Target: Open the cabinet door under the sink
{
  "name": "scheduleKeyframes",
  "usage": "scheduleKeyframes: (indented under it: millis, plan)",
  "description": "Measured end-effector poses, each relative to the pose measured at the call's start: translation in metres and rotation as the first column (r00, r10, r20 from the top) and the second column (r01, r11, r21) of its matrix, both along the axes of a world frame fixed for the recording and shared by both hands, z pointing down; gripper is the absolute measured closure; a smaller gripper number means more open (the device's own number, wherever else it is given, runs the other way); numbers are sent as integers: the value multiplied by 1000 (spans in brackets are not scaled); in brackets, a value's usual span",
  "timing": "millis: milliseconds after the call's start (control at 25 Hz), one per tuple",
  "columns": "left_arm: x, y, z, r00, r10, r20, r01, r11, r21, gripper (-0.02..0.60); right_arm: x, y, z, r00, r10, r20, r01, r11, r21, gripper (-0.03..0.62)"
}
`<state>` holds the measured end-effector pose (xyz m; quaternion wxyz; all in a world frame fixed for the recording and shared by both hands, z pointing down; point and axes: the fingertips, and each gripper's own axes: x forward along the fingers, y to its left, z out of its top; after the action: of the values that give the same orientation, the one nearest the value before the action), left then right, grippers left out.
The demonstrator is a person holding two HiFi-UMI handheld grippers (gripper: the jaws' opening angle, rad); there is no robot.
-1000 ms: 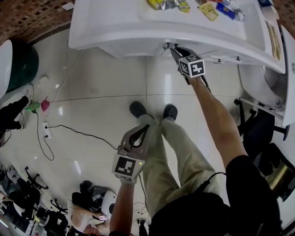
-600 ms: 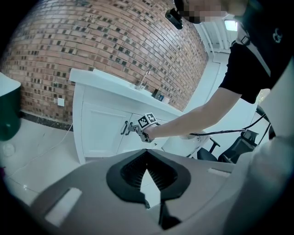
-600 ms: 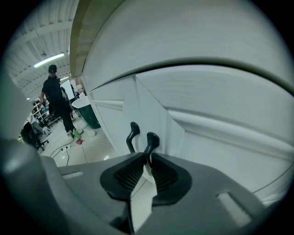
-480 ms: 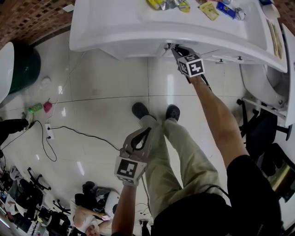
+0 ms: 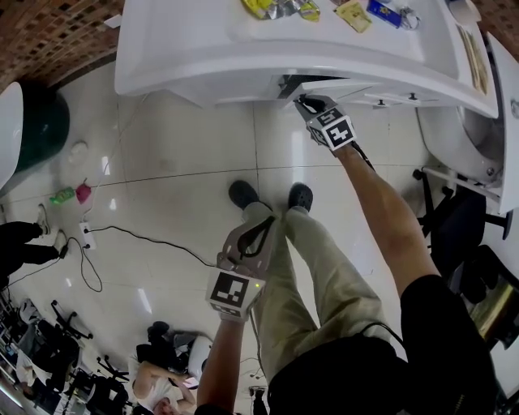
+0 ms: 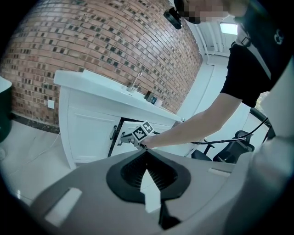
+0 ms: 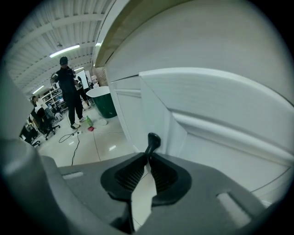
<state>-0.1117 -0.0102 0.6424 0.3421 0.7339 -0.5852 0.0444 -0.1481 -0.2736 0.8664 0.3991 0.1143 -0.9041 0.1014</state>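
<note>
The white sink cabinet (image 5: 211,57) runs along the top of the head view. Its door (image 7: 220,114) stands slightly ajar, with a dark gap (image 5: 302,79) showing under the counter. My right gripper (image 5: 303,102) is shut on the black door handle (image 7: 152,141), which sticks up from between the pads in the right gripper view. In the left gripper view the opening (image 6: 115,137) shows dark beside the right gripper's marker cube (image 6: 143,131). My left gripper (image 5: 261,225) hangs low over the floor by the person's legs, shut with nothing in it.
Packets and small items (image 5: 284,8) lie on the countertop. A dark green bin (image 5: 39,113) stands at the left, and a cable (image 5: 138,233) trails over the tiled floor. A black chair (image 5: 458,235) is at the right. The person's shoes (image 5: 243,193) stand before the cabinet.
The door has swung out a little with the right gripper holding its handle, and a dark gap now shows beneath the counter. The left gripper has hardly moved.
</note>
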Motion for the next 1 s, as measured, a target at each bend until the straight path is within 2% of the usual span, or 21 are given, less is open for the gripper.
scheduleKeyframes:
  millis: [240, 560, 1000]
  plan:
    - [12, -1, -7, 1000, 6, -14, -6, 1000, 4, 569, 22, 30, -4, 998, -56, 11, 57, 998, -20, 563]
    - [32, 1, -9, 999, 26, -22, -26, 1000, -9, 569, 46, 52, -4, 992, -129, -13, 128, 992, -5, 565]
    - [58, -13, -16, 996, 85, -14, -85, 996, -8, 569, 89, 79, -5, 988, -152, -21, 152, 988, -23, 565]
